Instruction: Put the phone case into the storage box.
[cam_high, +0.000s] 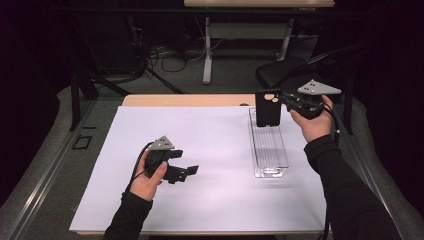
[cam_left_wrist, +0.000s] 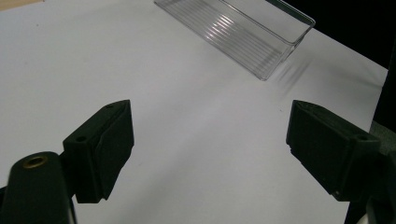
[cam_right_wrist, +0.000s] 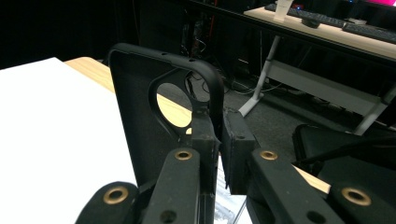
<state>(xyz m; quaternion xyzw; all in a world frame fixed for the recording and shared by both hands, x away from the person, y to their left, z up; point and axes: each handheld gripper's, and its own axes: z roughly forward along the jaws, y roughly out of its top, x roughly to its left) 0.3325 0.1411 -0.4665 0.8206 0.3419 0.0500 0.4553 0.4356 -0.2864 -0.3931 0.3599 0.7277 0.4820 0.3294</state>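
A black phone case (cam_high: 268, 108) with a round camera cutout hangs upright above the far end of a clear plastic tray (cam_high: 270, 148). My right gripper (cam_high: 285, 99) is shut on the case's side wall, reaching in from the right. In the right gripper view the case (cam_right_wrist: 140, 121) stands left of the jaws, its edge pinched between the pads (cam_right_wrist: 219, 140). My left gripper (cam_high: 186, 172) rests low over the white sheet at centre left, open and holding nothing. The left gripper view has both jaws spread wide (cam_left_wrist: 208, 149) over bare white sheet, with the tray (cam_left_wrist: 261, 42) further off.
A white sheet (cam_high: 210, 150) covers most of the wooden table (cam_high: 185, 100). Beyond the table's far edge are dark floor, cables and a white desk frame (cam_high: 207, 55). A black chair (cam_high: 280, 70) stands behind the right hand.
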